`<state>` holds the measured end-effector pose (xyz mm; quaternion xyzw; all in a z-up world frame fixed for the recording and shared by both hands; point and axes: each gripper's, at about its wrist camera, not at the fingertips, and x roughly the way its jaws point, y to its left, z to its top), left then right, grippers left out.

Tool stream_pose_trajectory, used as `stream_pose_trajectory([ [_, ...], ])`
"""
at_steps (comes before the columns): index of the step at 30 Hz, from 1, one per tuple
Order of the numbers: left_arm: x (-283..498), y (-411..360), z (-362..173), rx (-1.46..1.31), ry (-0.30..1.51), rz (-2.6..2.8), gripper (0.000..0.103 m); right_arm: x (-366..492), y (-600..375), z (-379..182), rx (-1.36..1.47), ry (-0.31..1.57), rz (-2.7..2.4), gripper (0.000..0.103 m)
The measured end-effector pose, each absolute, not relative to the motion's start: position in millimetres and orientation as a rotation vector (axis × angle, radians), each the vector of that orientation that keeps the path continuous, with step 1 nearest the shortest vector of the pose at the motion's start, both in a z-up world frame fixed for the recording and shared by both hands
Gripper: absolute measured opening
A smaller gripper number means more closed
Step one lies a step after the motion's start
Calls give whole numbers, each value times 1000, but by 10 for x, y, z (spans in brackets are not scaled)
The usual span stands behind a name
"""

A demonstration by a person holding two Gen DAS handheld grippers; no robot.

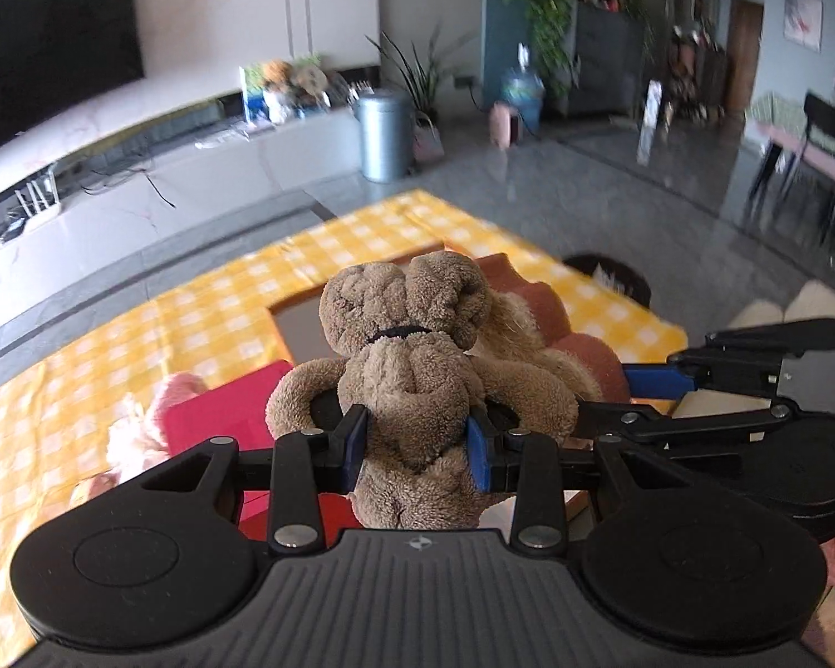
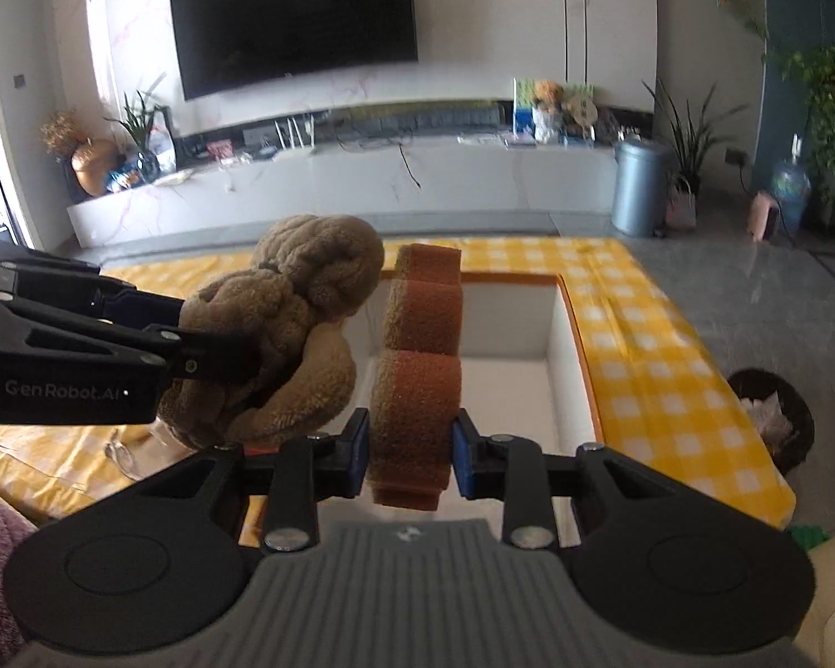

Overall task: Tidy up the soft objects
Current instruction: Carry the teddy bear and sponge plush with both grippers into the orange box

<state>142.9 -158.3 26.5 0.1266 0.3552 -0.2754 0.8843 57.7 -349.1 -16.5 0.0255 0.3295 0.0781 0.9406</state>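
Over checked table: left hand-held gripper (image 1: 420, 445) clamps plush bear (image 1: 412, 367); right hand-held gripper (image 2: 411, 453) clamps brown sponge (image 2: 417, 378).

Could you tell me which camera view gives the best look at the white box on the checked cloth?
The right wrist view shows it best: the white box lies open, with its far wall, right wall and floor visible behind the brown sponge piece. In the left wrist view the plush toy hides nearly all of it.

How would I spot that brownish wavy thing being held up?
Find the yellow checked cloth with the white box on it. Above the box, the right gripper clamps a rust-brown scalloped cushion. Unlike the fluffy tan plush toy beside it, it is flat and lobed.
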Motion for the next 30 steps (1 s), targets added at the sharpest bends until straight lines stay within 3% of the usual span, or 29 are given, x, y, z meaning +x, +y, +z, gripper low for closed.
stream_pose_trajectory([
  [13,1738,-1970,-388,410,868,-600,42,1113,-3683,-703,39,870,150,30],
  [30,1759,-2126,-648,490,937,-589,46,1254,-3613,-898,-61,992,162,33],
])
